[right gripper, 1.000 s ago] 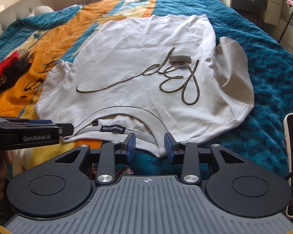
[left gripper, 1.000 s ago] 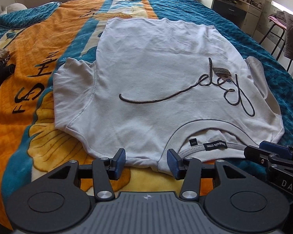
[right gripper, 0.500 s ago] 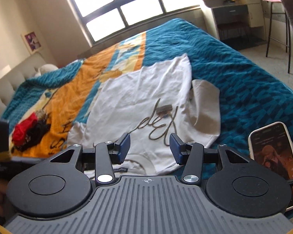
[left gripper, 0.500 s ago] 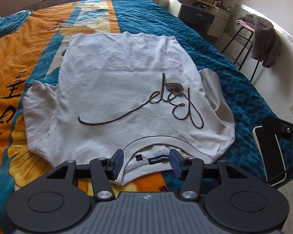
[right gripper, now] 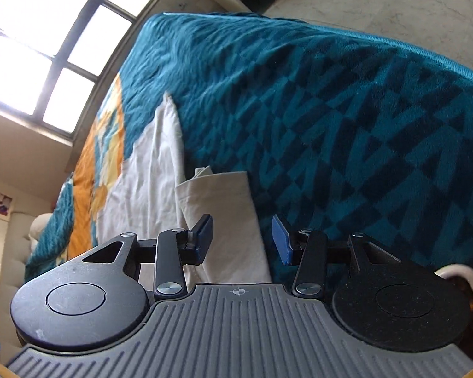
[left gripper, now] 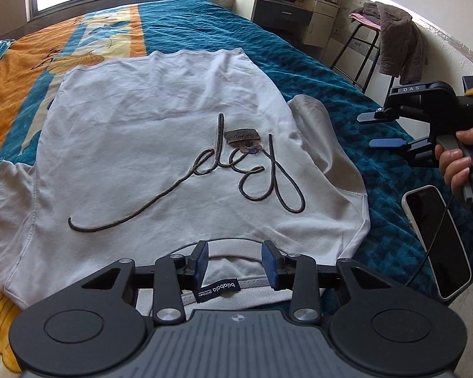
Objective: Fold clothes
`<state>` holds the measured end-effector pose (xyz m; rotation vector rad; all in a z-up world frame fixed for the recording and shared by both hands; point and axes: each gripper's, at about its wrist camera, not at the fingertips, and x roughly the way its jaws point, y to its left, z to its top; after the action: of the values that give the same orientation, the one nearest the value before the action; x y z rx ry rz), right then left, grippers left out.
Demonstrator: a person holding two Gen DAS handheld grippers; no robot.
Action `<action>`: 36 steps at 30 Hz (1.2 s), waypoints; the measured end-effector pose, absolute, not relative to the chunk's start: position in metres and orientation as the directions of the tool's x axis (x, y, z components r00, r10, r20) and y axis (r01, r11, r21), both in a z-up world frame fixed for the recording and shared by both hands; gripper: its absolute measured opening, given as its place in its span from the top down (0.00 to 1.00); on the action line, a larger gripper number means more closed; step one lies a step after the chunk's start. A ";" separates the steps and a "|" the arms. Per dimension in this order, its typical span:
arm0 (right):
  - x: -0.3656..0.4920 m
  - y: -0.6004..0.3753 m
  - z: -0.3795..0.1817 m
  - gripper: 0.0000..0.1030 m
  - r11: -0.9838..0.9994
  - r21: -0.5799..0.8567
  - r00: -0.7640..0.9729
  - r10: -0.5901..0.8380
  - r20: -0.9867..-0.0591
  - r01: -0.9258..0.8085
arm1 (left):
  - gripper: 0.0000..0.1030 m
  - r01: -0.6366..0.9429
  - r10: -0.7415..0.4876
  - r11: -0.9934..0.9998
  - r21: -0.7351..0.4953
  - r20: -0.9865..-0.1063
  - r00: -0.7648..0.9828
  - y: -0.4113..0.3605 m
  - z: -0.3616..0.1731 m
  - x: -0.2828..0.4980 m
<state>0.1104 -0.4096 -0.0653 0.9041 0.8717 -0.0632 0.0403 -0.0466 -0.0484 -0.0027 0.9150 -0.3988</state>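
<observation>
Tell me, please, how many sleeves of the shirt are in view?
2: one sleeve lies folded onto the blanket at the right; the other lies at the left edge, partly cut off.

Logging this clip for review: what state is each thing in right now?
T-shirt: spread flat on the bed, unfolded, front up.
Right-side sleeve: doubled over on itself.
Left gripper: open, over the collar, holding nothing.
Right gripper: open, rolled sideways beside the sleeve.
Phone: face up, screen dark, cable attached.
</observation>
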 end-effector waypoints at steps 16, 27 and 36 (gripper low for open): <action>0.123 -0.441 -0.066 0.50 0.683 0.663 0.625 0.381 -0.681 0.307 | 0.79 0.432 -0.522 0.825 -0.363 -0.783 0.340 -0.078 -0.093 0.062; 0.171 -0.428 -0.107 0.57 0.668 0.672 0.573 0.428 -0.699 0.320 | 0.78 0.410 -0.521 0.830 -0.378 -0.788 0.327 -0.075 -0.096 0.064; 0.190 -0.418 -0.129 0.89 0.653 0.703 0.574 0.473 -0.668 0.281 | 0.78 0.402 -0.515 0.835 -0.375 -0.790 0.334 -0.075 -0.096 0.062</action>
<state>0.1897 -0.4180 -0.1286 0.8886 0.9860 0.1316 0.0622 -0.0753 -0.0959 -0.1201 1.0753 -0.6003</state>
